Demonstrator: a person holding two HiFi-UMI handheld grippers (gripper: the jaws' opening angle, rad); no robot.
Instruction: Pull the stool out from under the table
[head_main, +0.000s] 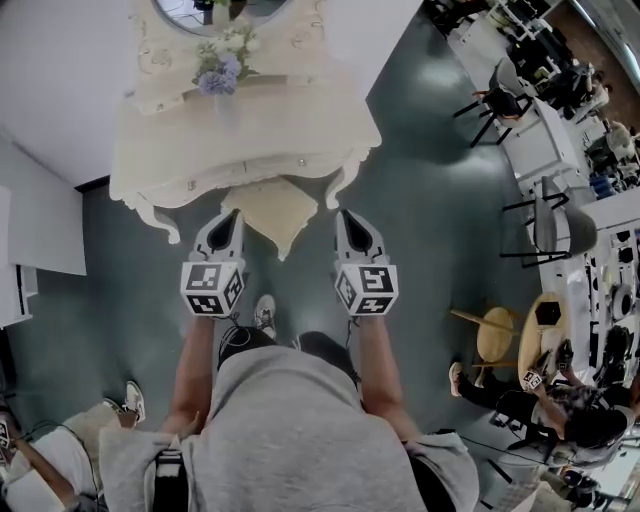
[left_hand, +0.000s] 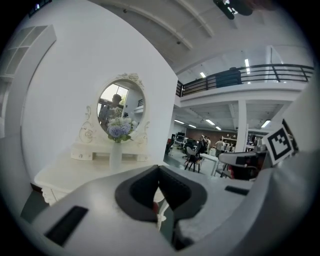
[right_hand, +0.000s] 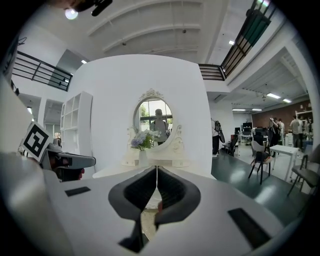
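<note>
A cream stool (head_main: 275, 208) stands tucked under the front edge of an ornate cream dressing table (head_main: 300, 125), with its padded seat partly sticking out toward me. My left gripper (head_main: 232, 214) hangs just left of the seat and my right gripper (head_main: 346, 214) just right of it. Both are shut and hold nothing, and neither visibly touches the stool. The left gripper view looks past the closed left gripper (left_hand: 159, 169) at the table top and oval mirror (left_hand: 121, 107). The right gripper view shows the closed right gripper (right_hand: 156, 168) facing the same mirror (right_hand: 152, 120).
A vase of pale blue flowers (head_main: 220, 72) stands on the table top. A white shelf unit (head_main: 40, 235) is at the left wall. Black chairs (head_main: 555, 230) and a round wooden stool (head_main: 497, 335) stand to the right. A person's shoe (head_main: 132, 400) is at lower left.
</note>
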